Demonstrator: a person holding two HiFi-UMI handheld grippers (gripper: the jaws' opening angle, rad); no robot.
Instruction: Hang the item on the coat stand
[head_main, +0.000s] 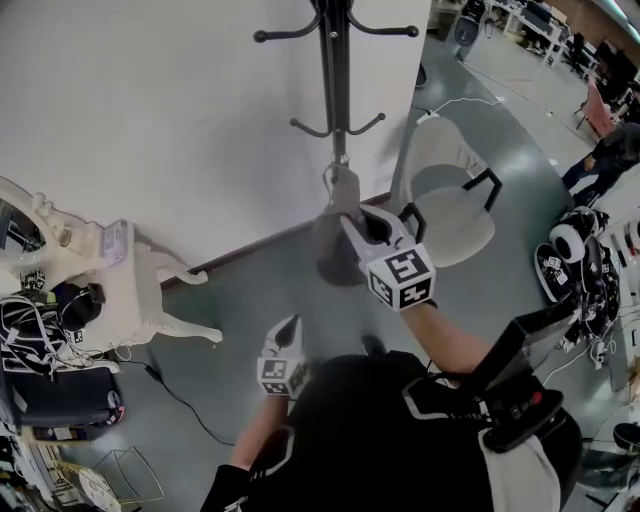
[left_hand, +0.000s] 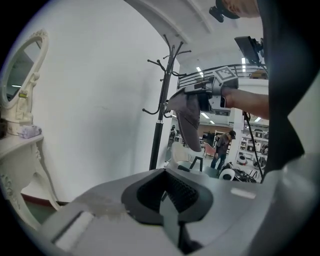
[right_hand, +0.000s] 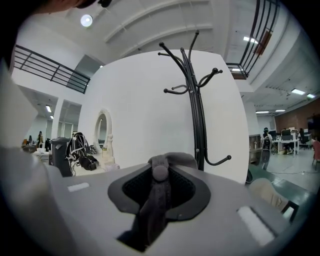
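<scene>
A tall black coat stand (head_main: 336, 80) with curved hooks rises against the white wall; I also see the coat stand (right_hand: 193, 100) close ahead in the right gripper view. A grey cap (head_main: 337, 205) hangs from my right gripper (head_main: 352, 222), which is shut on its fabric, just in front of the pole below the lower hooks. The cap's top button (right_hand: 160, 172) sits between the jaws. In the left gripper view the cap (left_hand: 188, 120) dangles beside the stand (left_hand: 161, 115). My left gripper (head_main: 291, 332) is held low near my body, jaws together and holding nothing.
A white chair (head_main: 452, 205) stands right of the stand's base. A white dressing table (head_main: 125, 285) with an oval mirror (left_hand: 22, 75) is at the left, with black bags and cables (head_main: 55, 385) beside it. A person (head_main: 608, 155) stands far right.
</scene>
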